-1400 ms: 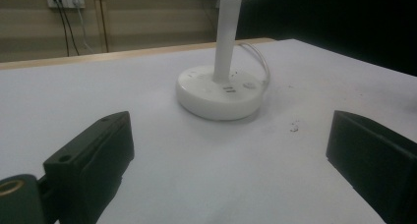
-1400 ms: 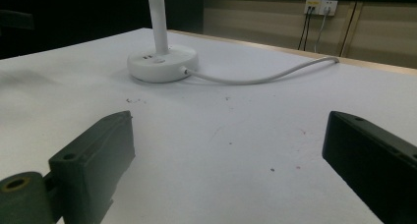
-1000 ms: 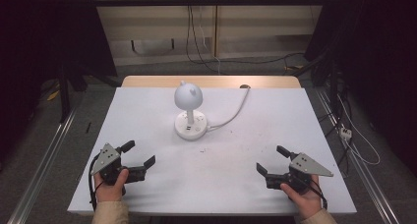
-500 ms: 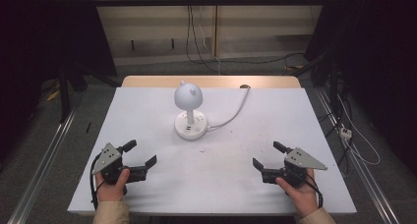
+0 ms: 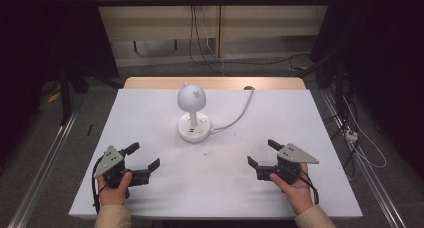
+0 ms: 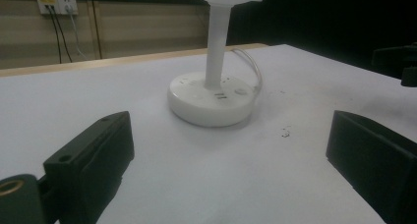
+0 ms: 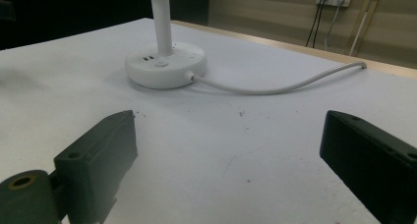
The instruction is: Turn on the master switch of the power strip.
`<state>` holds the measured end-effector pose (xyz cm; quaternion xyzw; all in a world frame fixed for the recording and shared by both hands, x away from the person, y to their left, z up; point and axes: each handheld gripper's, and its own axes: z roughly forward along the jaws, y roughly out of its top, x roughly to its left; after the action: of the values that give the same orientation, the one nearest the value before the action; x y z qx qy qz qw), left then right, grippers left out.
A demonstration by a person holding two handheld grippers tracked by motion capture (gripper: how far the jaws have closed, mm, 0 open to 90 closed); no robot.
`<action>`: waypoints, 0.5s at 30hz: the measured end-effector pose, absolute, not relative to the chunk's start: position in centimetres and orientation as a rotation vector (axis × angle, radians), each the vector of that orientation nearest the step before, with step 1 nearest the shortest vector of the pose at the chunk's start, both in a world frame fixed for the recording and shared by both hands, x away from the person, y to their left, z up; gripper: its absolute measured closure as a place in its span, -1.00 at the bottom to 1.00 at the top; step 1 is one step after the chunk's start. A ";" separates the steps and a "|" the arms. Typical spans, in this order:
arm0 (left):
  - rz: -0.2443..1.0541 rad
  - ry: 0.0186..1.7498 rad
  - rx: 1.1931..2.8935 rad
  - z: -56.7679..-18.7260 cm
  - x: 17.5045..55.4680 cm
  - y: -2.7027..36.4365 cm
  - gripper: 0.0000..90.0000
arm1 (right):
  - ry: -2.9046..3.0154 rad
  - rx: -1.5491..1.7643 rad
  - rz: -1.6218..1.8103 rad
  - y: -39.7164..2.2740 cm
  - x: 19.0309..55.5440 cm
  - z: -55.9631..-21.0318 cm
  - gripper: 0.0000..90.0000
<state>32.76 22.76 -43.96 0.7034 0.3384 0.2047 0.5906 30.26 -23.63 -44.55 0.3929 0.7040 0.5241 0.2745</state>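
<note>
Both grippers wide apart and empty, left gripper [image 5: 142,157] and right gripper [image 5: 262,154] low near the table's [image 5: 300,118] front edge, the white lamp [image 5: 192,113] mid-table beyond them, so I'd approach its base slowly, minding the cable [image 5: 235,119].

- Dim, cool light overall; the white table [image 5: 215,188] is the brightest surface in the high view, evenly lit, no hard glare.
- Surroundings at nine and three o'clock sink into near black.
- Soft, faint shadow hugs the lamp base [image 6: 211,98], toward six o'clock in the left gripper view.
- Gripper views look grainy and slightly soft; the black jaws at the bottom edge blur, close to the lens.
- Far wall at twelve o'clock stays murky, low contrast.
</note>
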 end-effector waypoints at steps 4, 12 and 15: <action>0.472 0.784 1.635 -44.0 32.7 22.7 -0.92 | 1.901 1.052 1.404 -22.9 30.9 -44.3 -0.84; 0.473 0.786 1.626 -43.9 32.7 22.8 -0.92 | 1.910 1.070 1.393 -21.9 32.3 -44.0 -0.82; 0.472 0.785 1.624 -43.9 32.7 22.8 -0.92 | 1.917 1.066 1.389 -21.4 32.6 -43.9 -0.81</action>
<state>32.67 22.82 -43.92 0.6992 0.3382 0.2034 0.5961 32.60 -21.43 -43.87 0.3956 0.7111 0.5152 0.2693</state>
